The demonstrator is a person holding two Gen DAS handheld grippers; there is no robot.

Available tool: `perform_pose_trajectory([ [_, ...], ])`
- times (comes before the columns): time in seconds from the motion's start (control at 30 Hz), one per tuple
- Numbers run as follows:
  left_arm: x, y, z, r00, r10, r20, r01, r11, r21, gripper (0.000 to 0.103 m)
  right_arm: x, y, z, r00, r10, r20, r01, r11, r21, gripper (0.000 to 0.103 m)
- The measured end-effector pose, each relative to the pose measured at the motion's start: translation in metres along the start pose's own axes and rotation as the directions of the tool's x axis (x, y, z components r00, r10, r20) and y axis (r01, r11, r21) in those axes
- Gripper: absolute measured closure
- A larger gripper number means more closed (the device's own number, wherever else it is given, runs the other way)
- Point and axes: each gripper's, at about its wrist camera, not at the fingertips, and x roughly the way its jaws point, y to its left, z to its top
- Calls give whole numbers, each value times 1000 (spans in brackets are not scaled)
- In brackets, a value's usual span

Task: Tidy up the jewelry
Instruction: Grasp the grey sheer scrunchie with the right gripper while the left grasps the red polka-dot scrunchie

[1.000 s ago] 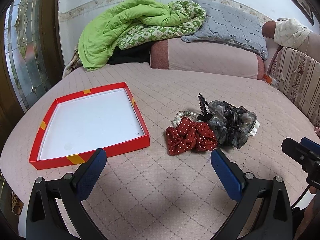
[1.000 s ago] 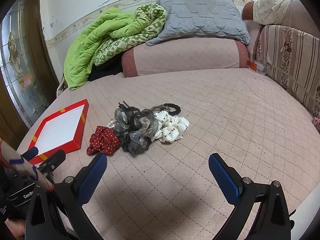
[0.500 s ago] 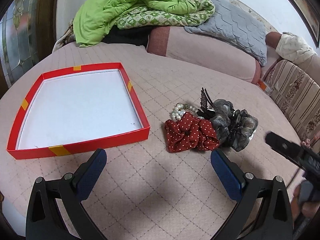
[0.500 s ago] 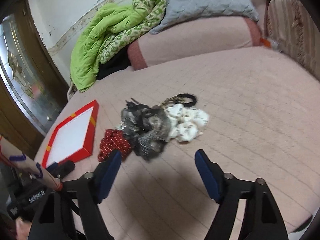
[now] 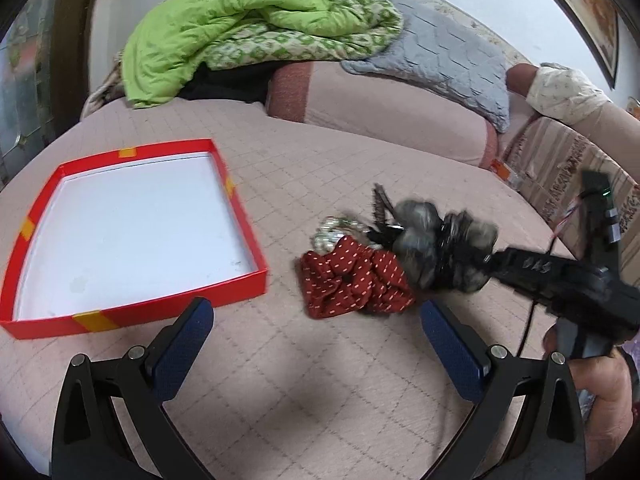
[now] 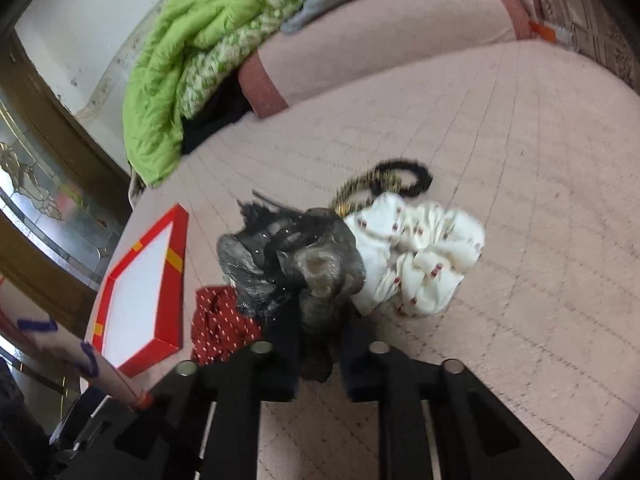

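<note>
Grey scrunchie: sheer, crumpled, dark-edged ruffles.

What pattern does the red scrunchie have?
Small white dots on the red scrunchie; the left wrist view shows it best.

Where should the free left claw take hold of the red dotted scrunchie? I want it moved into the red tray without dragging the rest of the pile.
Probably the near, lower edge of the red scrunchie, coming from the camera side. That puffy fold lies bare on the bedcover, while its far edge sits against the pearl beads and the grey scrunchie, which the right claw pinches. The left claw is open.
</note>
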Motion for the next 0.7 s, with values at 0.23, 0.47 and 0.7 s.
perform_pose_trajectory([
  [0.23, 29, -26, 8, 998, 23, -57, -18, 996, 87, 0, -56, -5, 4, 986, -10, 168, 17, 999, -42, 89],
  [0.47, 69, -41, 18, 992, 39, -119, -25, 993, 116, 24, -62, -13, 8, 986, 7, 167, -2, 1000, -26, 89],
  [0.7, 97, -44, 18, 983, 24, -184, -1, 992, 124, 71, -61, -6, 5, 986, 33, 165, -26, 999, -46, 89],
])
